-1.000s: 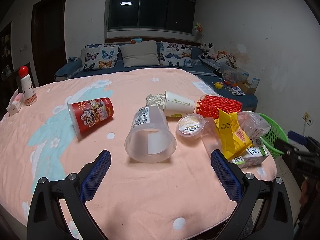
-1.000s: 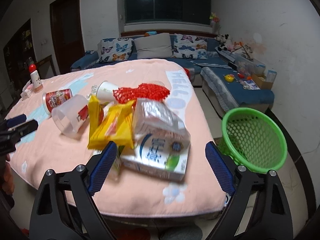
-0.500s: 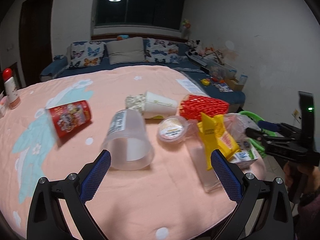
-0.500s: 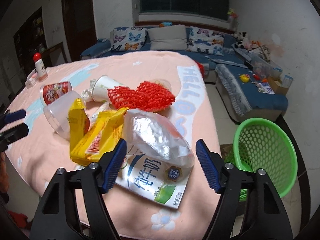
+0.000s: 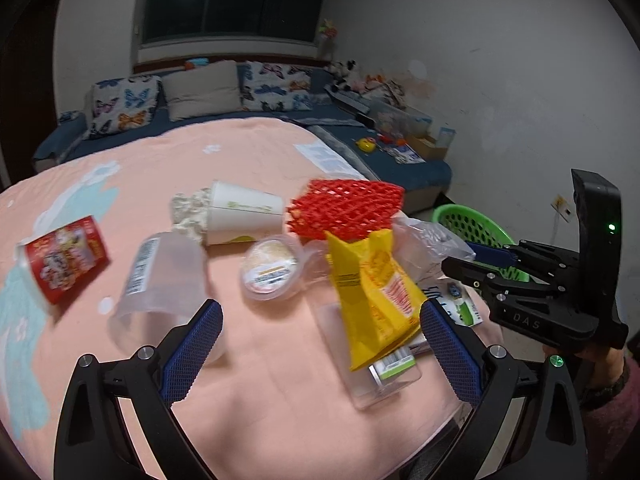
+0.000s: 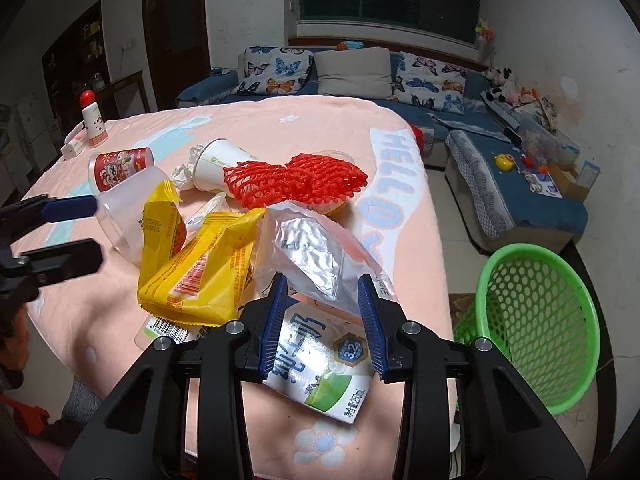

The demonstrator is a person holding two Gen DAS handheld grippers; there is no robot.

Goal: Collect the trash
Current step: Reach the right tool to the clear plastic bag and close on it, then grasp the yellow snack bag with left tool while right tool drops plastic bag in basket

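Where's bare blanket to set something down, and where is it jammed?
Bare: far blanket toward the sofa, and the near strip in front of the clear cup. Jammed: right edge by the green basket, with yellow wrappers, red net and milk carton.

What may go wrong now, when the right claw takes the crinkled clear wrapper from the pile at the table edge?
1. The right claw has just been closing around the clear wrapper; thin film may slip out.
2. The milk carton lies under the wrapper at the table edge; the pads may catch it too or push it off.
3. The green basket stands on the floor beside the table, so a release too soon may miss it.
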